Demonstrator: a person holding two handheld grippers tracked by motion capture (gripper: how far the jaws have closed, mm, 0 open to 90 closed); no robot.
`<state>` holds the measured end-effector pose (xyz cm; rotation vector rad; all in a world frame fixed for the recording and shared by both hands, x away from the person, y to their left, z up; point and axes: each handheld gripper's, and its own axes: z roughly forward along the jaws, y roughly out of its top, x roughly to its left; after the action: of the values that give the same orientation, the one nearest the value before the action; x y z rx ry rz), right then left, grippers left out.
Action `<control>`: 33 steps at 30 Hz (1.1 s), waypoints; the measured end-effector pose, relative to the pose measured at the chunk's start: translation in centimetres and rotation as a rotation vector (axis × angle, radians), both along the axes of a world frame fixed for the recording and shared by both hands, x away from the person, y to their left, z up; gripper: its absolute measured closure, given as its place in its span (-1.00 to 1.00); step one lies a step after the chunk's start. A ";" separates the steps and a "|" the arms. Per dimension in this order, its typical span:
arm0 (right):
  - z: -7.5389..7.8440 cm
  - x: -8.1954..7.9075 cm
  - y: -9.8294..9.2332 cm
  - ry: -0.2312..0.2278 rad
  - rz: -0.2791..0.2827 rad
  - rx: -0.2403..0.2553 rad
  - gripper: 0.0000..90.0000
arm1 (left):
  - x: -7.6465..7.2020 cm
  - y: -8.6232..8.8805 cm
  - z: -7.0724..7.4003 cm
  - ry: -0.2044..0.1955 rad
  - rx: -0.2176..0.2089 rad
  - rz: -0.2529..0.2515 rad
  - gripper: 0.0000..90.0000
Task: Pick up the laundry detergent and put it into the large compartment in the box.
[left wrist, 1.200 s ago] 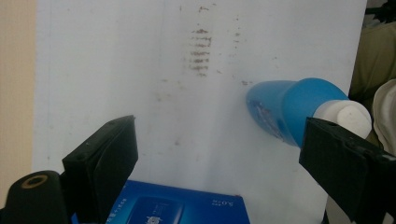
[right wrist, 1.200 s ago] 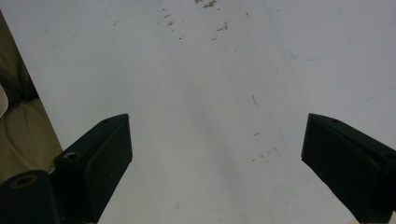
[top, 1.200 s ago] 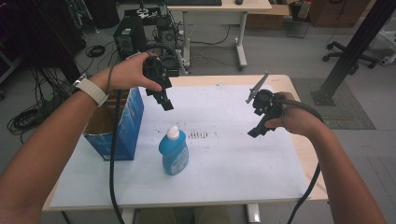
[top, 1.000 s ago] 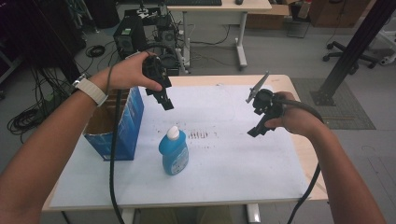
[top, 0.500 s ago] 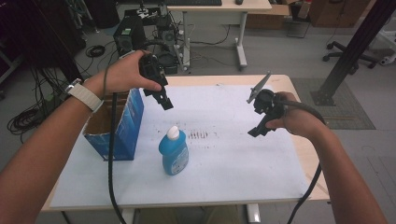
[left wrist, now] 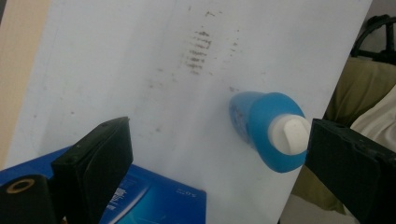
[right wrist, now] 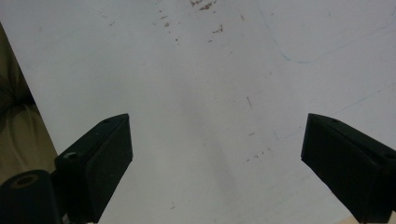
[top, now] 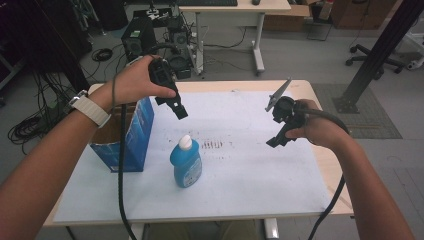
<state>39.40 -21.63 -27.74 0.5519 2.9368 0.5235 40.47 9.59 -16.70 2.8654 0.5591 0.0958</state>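
My left hand-held gripper [top: 179, 111] hangs above the blue bottle [top: 185, 162], its jaws just opened wide and empty. The bottle stands upright near the counter's [top: 260, 190] left, beside the blue box [top: 131, 137]. My right hand-held gripper [top: 276, 140] gapes empty too.

My high view looks down over the table [top: 240, 200]; my gripper views face its sheet closely, the left sharing the bottle [left wrist: 266, 128] with it.

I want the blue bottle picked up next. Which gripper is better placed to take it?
Left. The left gripper hangs open just above the blue bottle, whose cap sits near its jaws. The right gripper is farther off over bare sheet.
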 end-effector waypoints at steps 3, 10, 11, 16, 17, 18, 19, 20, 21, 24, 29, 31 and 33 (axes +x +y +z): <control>0.0 0.0 0.0 -0.001 0.000 0.001 -0.80 | -0.2 0.0 0.1 0.007 -0.015 0.031 -0.83; -0.1 -0.1 -0.1 -0.003 -0.002 0.001 -0.80 | -0.8 -0.2 0.5 0.016 -0.020 0.060 -0.83; -0.1 -0.1 -0.2 -0.003 -0.002 0.002 -0.80 | -1.0 -0.2 0.7 0.021 -0.025 0.078 -0.83; -0.2 -0.2 -0.3 -0.001 -0.005 0.001 -0.80 | -1.6 -0.3 0.7 0.034 -0.038 0.108 -0.82; -0.2 -0.2 -0.3 -0.001 -0.005 0.001 -0.80 | -1.6 -0.3 0.7 0.034 -0.038 0.108 -0.82; -0.3 -0.3 -0.3 0.000 -0.003 0.001 -0.80 | -1.7 -0.3 0.7 0.036 -0.039 0.112 -0.82; -0.3 -0.3 -0.3 0.000 -0.003 0.001 -0.80 | -1.8 -0.3 0.7 0.042 -0.043 0.116 -0.82; -0.3 -0.3 -0.3 0.000 -0.002 -0.005 -0.80 | -1.8 -0.3 0.8 0.041 -0.045 0.124 -0.81; -0.3 -0.3 -0.3 0.000 -0.001 -0.005 -0.80 | -1.9 -0.3 0.8 0.033 -0.041 0.132 -0.82; -0.2 -0.3 -0.2 -0.004 0.000 -0.002 -0.80 | -2.1 -0.2 0.8 0.039 -0.043 0.152 -0.82; -0.3 -0.4 -0.2 -0.003 -0.002 -0.001 -0.80 | -2.6 -0.2 0.7 0.045 -0.046 0.194 -0.82; -0.3 -0.4 -0.2 -0.003 0.002 -0.001 -0.80 | -2.7 -0.2 0.6 0.046 -0.042 0.201 -0.82; -0.4 -0.5 -0.1 -0.002 0.000 -0.003 -0.80 | -2.9 -0.2 0.5 0.046 -0.044 0.215 -0.82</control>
<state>38.94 -21.75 -28.11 0.5501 2.9351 0.5199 37.60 9.37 -16.19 2.7620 0.8663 0.0516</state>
